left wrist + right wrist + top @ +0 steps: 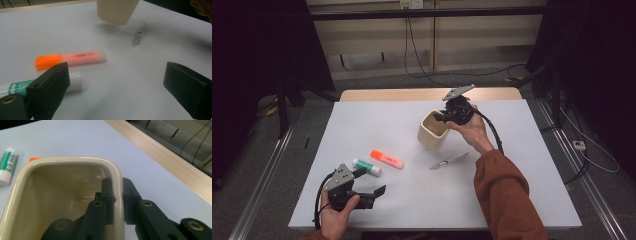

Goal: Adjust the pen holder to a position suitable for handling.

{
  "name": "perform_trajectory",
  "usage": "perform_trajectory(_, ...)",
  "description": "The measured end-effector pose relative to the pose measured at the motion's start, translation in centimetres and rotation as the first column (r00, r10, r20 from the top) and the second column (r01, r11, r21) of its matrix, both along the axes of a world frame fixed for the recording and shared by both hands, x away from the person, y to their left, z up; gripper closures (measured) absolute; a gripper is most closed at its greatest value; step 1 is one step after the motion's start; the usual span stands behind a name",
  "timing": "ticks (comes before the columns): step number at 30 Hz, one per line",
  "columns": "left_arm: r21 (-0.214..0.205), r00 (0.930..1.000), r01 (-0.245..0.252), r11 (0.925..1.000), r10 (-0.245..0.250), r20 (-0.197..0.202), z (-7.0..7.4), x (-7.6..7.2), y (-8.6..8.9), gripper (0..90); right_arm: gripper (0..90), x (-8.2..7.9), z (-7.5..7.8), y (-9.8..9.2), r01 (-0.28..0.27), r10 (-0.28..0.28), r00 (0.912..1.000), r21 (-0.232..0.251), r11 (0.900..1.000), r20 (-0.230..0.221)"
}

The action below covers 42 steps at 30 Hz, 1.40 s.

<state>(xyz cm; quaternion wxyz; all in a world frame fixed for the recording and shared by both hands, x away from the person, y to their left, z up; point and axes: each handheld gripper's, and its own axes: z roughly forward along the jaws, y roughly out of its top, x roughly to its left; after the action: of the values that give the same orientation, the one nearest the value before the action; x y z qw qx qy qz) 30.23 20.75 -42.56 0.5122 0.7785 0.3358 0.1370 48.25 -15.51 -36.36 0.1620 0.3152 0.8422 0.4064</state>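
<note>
A cream square cup [432, 131] stands mid-table, and my right gripper [443, 118] is shut on its right rim. In the right gripper view one jaw sits inside the cup [62, 192] and the other outside, with the right gripper [117, 197] pinching the wall. An orange highlighter [387, 159] and a white glue stick with a green label [366, 167] lie at the left of centre. A clear pen [449, 161] lies to the right of them. My left gripper [371, 186] rests open near the front left edge. In its own view the left gripper [115, 82] frames bare table, with the highlighter [71, 59] and glue stick [43, 83] just beyond its left jaw.
The white table [512, 150] ends in a wooden strip [412, 94] at the far side. Cables run over the floor behind and to the right. Dark stands and rails flank the table on both sides.
</note>
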Motion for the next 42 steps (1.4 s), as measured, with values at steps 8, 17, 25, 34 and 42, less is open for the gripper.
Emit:
perform_trajectory(8, -0.006, 0.9999, 0.001, 1.0, -0.001, -0.011, -0.1, 0.1, 0.1, 6.6, 82.2, 1.7, -0.4, 0.1, -0.144, 0.143, 0.9895, -0.059, 0.9879, -0.022)
perform_trajectory(17, -0.007, 0.9999, 0.0, 1.0, -0.001, -0.014, -0.1, 0.1, 0.1, 6.6, 82.1, 3.1, -0.9, 1.8, -0.198, 0.195, 0.9801, -0.113, 0.9736, -0.036)
perform_trajectory(25, -0.007, 0.9999, 0.003, 1.0, -0.003, -0.015, -0.1, 0.1, 0.1, 6.6, 80.9, 3.5, -1.2, 3.0, -0.227, 0.223, 0.9736, -0.118, 0.9666, -0.05)
perform_trajectory(34, -0.006, 0.9998, 0.005, 1.0, -0.005, -0.018, -0.1, 0.2, 0.1, 6.6, 75.6, 3.6, -1.5, 3.3, -0.174, 0.172, 0.9845, -0.081, 0.9814, -0.034)
perform_trajectory(42, -0.004, 0.9998, 0.006, 1.0, -0.006, -0.018, -0.1, 0.2, 0.1, 6.6, 63.7, 3.4, -1.2, 3.6, -0.119, 0.118, 0.9929, -0.096, 0.9882, -0.018)
